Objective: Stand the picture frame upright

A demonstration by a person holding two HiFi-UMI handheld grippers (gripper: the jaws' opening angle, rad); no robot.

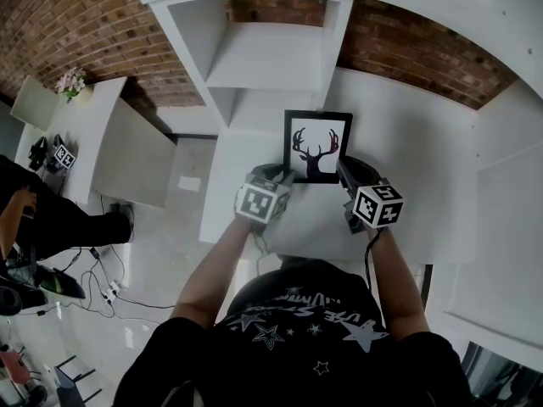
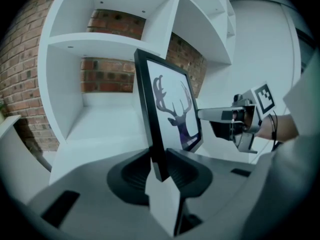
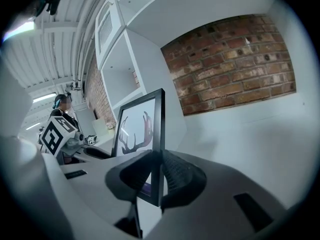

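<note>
Between both grippers, before the white shelving: picture frame held by its two side edges.
Black frame with a stag-head print, face toward the person, standing near upright in both gripper views. Left gripper is clenched on the frame's left edge low down, near the bottom corner; the pads press on either face of the black moulding. Right gripper is clamped the same way on the right edge, also low, with the edge running straight up from between its pads. Frame sits over the white counter, in front of the open shelf bays; cannot tell whether its bottom edge touches the surface. Brick wall shows behind the shelving. Both forearms reach forward, marker cubes uppermost.
</note>
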